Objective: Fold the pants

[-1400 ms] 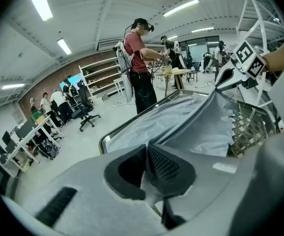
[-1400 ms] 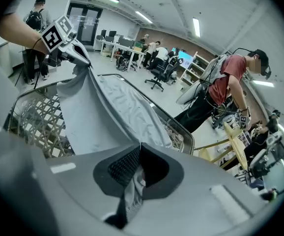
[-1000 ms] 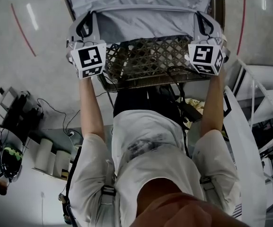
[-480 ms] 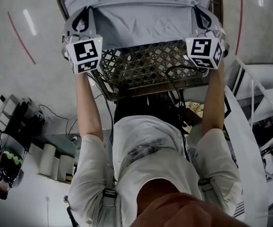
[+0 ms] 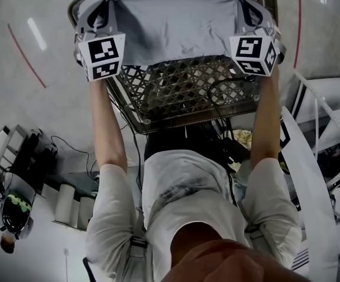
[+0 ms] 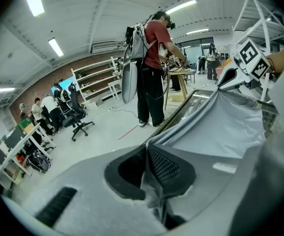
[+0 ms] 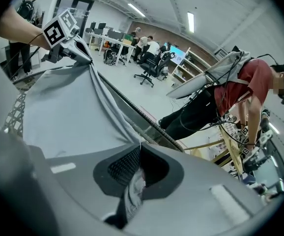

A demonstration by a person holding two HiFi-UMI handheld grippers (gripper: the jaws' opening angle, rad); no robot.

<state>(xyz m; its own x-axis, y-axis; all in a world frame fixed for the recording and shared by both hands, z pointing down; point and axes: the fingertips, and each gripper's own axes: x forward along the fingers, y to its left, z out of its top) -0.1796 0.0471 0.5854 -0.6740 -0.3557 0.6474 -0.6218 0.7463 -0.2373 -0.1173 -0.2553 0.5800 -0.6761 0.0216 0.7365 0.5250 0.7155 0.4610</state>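
The grey pants (image 5: 176, 22) hang stretched between my two grippers over the far part of the lattice table (image 5: 187, 90). My left gripper (image 5: 101, 17) is shut on the pants' near left corner, and the cloth is bunched between its pads (image 6: 149, 178). My right gripper (image 5: 247, 15) is shut on the near right corner, with fabric pinched in its jaws (image 7: 132, 183). From the left gripper view the pants (image 6: 220, 127) run across to the right gripper (image 6: 229, 76). From the right gripper view the pants (image 7: 63, 112) reach to the left gripper (image 7: 75, 43). The pants' far end is cut off by the picture's top.
The table's metal rim (image 5: 158, 121) is just ahead of my body, with cables (image 5: 223, 98) hanging over it. A white frame (image 5: 323, 116) stands at the right. A person in a red shirt (image 6: 152, 68) works at another table, and office chairs (image 7: 149, 65) stand beyond.
Both grippers have moved away from me toward the far side of the table, drawing the pants' held edge with them. More bare lattice shows in front.
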